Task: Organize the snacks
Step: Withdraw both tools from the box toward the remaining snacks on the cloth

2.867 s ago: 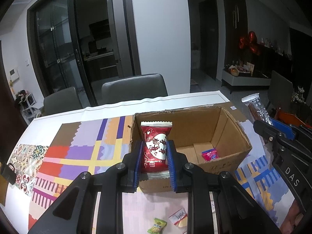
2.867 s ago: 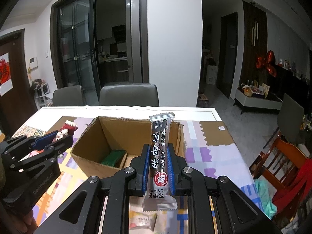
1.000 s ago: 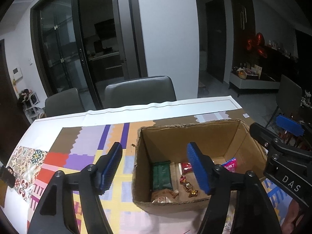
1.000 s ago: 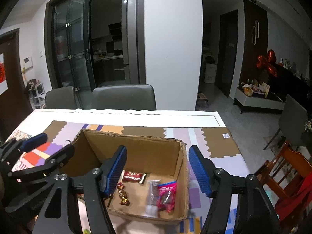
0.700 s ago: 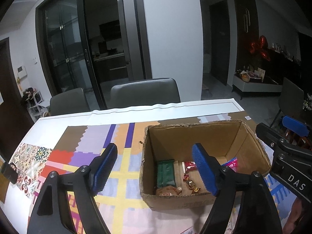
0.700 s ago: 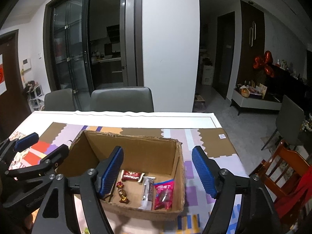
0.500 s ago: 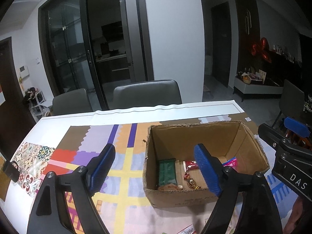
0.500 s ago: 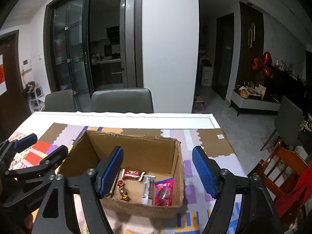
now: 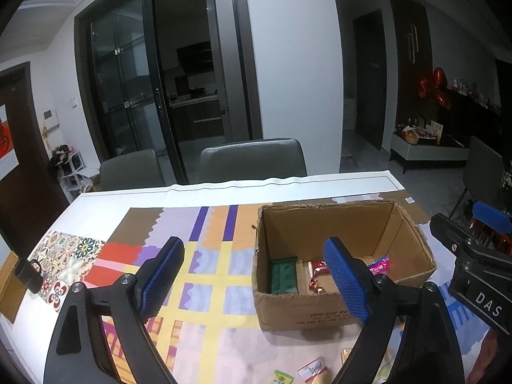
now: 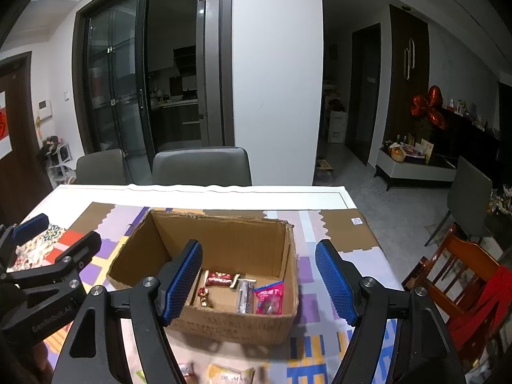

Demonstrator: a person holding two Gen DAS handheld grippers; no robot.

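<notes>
- Left wrist view: the left gripper [image 9: 252,283] is held above the patchwork-patterned tablecloth [image 9: 204,275], blue-padded fingers wide apart, nothing between them.
- The open brown cardboard box [image 9: 339,312] sits on the cloth just right of the gap; a dark green flat packet [image 9: 282,276], a red wrapper [image 9: 317,265] and a pink sachet [image 9: 379,265] lie on its floor.
- Loose wrapped snacks [image 9: 312,369] lie on the cloth at the near edge, below the box. Judged as the next pick; each is best approached from above with the fingers straddling its narrow side.
- Right wrist view: the right gripper [image 10: 259,283] is likewise spread wide and empty, hovering over the box's near wall.
- Shown here only: a long silvery bar [image 10: 244,294] beside the pink sachet, small gold-and-red candies [image 10: 204,297], and a yellow-beige packet [image 10: 230,376] on the cloth in front of the box.
- The green packet is hidden in this view by the left finger; the wooden chair [image 10: 454,275] appears only here.
- Each gripper appears at the edge of the other's view, well apart.
</notes>
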